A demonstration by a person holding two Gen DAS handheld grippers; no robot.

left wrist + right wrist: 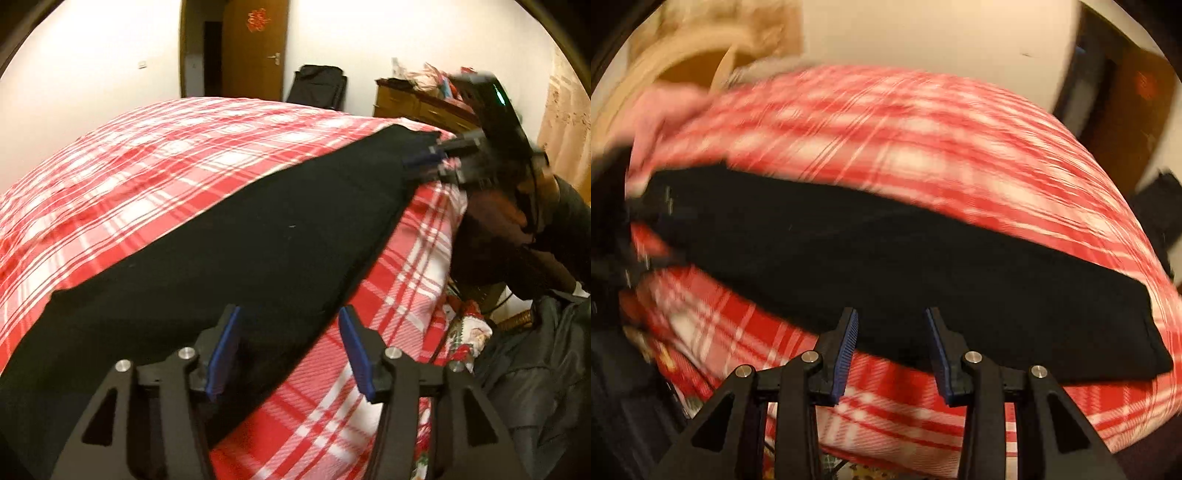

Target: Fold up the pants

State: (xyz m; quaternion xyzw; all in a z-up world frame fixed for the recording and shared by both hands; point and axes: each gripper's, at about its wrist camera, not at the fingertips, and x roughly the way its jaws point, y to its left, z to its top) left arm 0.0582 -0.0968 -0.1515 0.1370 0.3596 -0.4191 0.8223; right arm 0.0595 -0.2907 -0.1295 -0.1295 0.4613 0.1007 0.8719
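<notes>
Pants: black, laid in a long flat strip across the bed, which is covered in red-and-white plaid.

Left gripper: jaws held apart, blue pads over the near end of the pants; nothing is clamped.

Right gripper: jaws held apart over the near edge of the pants; nothing is gripped. In the left view it is seen blurred at the far right end of the strip.

Far wall: door, dresser.
</notes>
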